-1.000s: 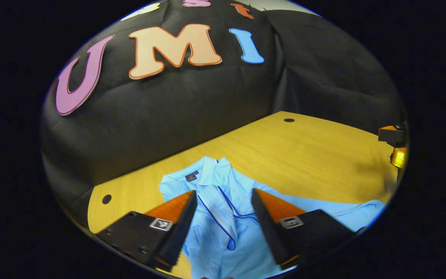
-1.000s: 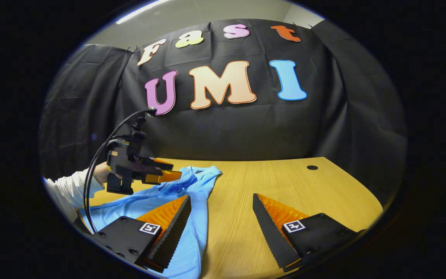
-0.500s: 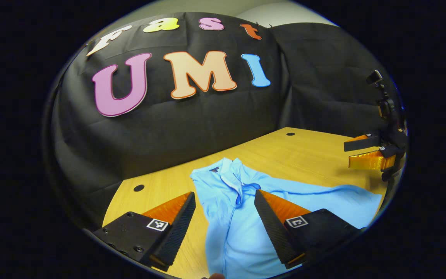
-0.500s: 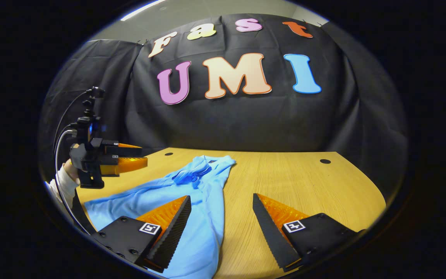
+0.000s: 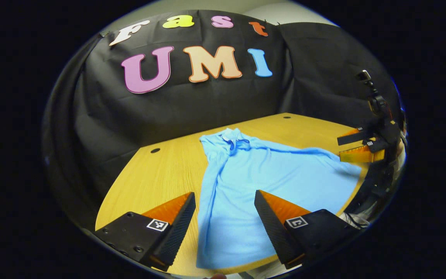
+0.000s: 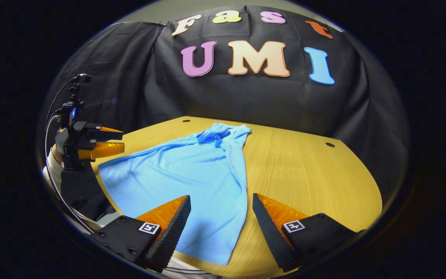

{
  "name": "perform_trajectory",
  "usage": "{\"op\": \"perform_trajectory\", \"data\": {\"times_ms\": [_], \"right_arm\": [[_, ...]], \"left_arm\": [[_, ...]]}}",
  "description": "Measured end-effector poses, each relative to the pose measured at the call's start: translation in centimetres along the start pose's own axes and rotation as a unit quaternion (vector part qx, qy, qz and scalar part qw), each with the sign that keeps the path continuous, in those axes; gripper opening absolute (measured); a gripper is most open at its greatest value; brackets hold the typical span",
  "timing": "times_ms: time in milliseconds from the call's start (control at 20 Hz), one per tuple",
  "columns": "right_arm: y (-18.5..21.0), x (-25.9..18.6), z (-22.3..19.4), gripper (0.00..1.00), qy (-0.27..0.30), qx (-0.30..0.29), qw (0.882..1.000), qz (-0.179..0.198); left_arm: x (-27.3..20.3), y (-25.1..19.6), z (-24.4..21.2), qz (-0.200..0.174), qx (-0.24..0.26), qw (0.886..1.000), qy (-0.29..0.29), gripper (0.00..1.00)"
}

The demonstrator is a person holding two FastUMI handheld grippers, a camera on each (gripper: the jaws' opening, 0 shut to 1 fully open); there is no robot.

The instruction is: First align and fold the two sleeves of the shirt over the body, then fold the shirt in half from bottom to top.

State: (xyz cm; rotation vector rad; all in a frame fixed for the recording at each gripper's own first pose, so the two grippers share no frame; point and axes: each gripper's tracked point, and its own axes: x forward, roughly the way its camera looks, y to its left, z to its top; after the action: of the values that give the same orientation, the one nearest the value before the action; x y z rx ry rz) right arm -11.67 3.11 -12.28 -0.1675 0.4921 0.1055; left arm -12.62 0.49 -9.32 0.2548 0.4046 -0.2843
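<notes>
Shirt [image 5: 261,174] [image 6: 192,174]: light blue, spread on wooden table [image 5: 157,174] [image 6: 308,170], collar toward the black back wall, hem at the near edge; fabric rumpled around the collar. Left gripper [image 5: 225,217]: held above the hem end, fingers spread apart, nothing between them; seen at far left in right gripper view [image 6: 105,141]. Right gripper [image 6: 219,221]: likewise over the near hem, fingers parted, empty; seen at far right in left gripper view [image 5: 356,147].

A light blue shirt [image 5: 261,182] lies spread on the wooden table [image 5: 161,174], collar toward the back wall.
</notes>
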Motion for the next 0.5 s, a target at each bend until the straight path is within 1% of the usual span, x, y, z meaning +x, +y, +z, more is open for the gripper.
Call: {"op": "perform_trajectory", "data": {"times_ms": [100,200,300,450,500], "right_arm": [[0.4,-0.6,-1.5,0.99,0.014,-0.004,1.000,-0.001],[1.0,-0.9,-3.3,0.99,0.034,-0.007,0.999,0.002],[1.0,-1.0,-4.0,0.99,0.044,-0.008,0.999,0.000],[0.9,-1.0,-4.2,1.00,0.049,-0.003,0.999,-0.001],[0.9,-0.9,-4.5,1.00,0.052,-0.003,0.999,-0.001]], "left_arm": [[-1.2,-0.2,-1.8,0.004,-0.008,1.000,0.015,0.94],[-1.7,-0.4,-2.6,0.007,-0.026,0.999,0.018,0.94],[-1.8,-0.2,-4.1,0.007,-0.043,0.999,0.030,0.94],[-1.8,0.0,-5.3,0.012,-0.052,0.997,0.046,0.95],[-1.9,-0.1,-5.6,0.011,-0.054,0.997,0.050,0.93]]}}
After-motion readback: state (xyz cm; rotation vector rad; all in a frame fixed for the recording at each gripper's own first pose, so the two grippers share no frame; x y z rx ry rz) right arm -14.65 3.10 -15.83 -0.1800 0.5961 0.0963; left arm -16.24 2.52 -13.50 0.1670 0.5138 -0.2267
